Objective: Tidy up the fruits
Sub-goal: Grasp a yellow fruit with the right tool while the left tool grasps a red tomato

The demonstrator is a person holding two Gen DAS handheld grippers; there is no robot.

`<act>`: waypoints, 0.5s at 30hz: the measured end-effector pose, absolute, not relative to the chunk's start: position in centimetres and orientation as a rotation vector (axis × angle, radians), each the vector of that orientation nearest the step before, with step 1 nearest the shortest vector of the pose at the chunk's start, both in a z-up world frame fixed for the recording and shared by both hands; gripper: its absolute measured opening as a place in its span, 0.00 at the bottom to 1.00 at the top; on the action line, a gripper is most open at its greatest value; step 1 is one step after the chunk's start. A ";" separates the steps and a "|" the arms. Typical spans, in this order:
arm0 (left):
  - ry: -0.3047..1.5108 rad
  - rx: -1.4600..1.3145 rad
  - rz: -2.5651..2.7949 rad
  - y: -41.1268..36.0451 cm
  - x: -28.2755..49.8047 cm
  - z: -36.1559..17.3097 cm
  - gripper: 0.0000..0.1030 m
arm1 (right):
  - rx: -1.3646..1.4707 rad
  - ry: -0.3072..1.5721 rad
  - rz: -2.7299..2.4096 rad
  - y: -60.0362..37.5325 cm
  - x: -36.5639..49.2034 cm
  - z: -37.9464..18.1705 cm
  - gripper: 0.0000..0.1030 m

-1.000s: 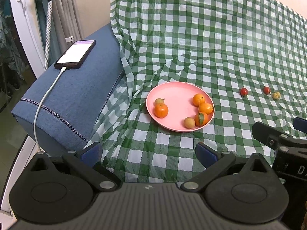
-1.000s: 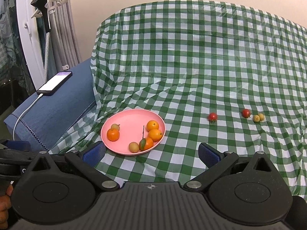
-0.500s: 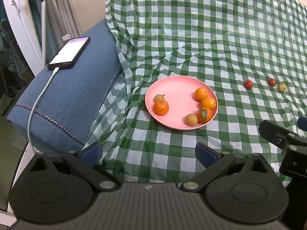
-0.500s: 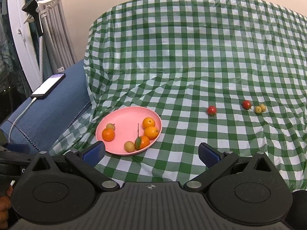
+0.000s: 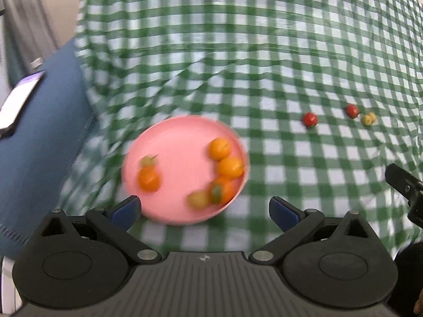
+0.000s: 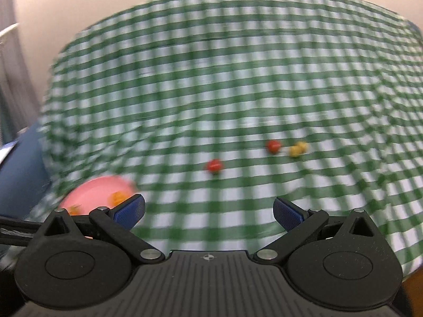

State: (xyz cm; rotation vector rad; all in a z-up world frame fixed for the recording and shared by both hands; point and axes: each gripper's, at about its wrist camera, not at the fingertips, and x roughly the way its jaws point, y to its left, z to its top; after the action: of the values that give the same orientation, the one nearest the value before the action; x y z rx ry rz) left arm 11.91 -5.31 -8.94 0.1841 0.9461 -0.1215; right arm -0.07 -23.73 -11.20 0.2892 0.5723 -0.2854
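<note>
The left gripper point(image 5: 205, 211) is hanging released over the green-checked tablecloth point(image 5: 264, 66), its blue-padded fingers spread wide with nothing between them. Just ahead of its left finger, the pink plate point(image 5: 174, 142) is sitting on the cloth, and the near rim is lying between the two fingertips. On the plate, an orange point(image 5: 149, 179) and a small greenish fruit point(image 5: 148, 160) are touching on the side nearer the left finger; two more oranges point(image 5: 219, 148) and a leafed orange point(image 5: 223, 190) are bunching toward the right, with a yellowish fruit point(image 5: 198, 199) beside them. Further ahead and to the right, two cherry tomatoes point(image 5: 309, 119) are lying on the cloth, well apart from the plate, with a pair of small yellow fruits point(image 5: 368, 118) just beside the farther tomato.

The right gripper point(image 6: 208, 211) is likewise standing released and empty. Its view is blurred. The nearer tomato point(image 6: 214, 166) is lying straight ahead between its fingers, the other tomato point(image 6: 273, 146) and the yellow fruits point(image 6: 298, 149) further ahead to the right. The plate point(image 6: 97, 190) is showing partly behind its left finger. A phone point(image 5: 18, 103) is resting on a blue cushion point(image 5: 39, 145) far to the left.
</note>
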 end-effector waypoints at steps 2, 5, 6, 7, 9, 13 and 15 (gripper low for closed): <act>0.939 0.187 -0.143 -7.4 14.0 -9.4 1.00 | 0.307 0.569 -0.334 -26.2 1.0 -12.0 0.99; 0.926 0.213 -0.175 -10.7 17.2 -10.5 1.00 | 0.331 0.569 -0.385 -29.9 3.7 -13.6 0.99; 0.925 0.224 -0.185 -11.9 18.5 -11.2 1.00 | 0.335 0.571 -0.398 -30.7 4.5 -14.2 0.99; 0.928 0.234 -0.194 -12.9 19.7 -12.0 1.00 | 0.344 0.575 -0.413 -31.8 5.7 -14.9 0.99; 0.937 0.250 -0.227 -14.9 21.8 -13.4 1.00 | 0.357 0.585 -0.444 -33.4 7.8 -16.3 0.99; 0.952 0.254 -0.357 -18.5 25.2 -16.5 1.00 | 0.356 0.615 -0.493 -36.5 12.1 -19.5 0.99; 0.961 0.277 -0.384 -20.0 26.4 -18.2 1.00 | 0.349 0.634 -0.516 -37.5 13.9 -20.7 0.99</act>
State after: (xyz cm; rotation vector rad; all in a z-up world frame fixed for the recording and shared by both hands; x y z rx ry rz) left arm 26.44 -20.03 -18.17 0.2772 0.9607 -0.3837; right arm 13.91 -37.55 -20.68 0.3493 0.6341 -0.5157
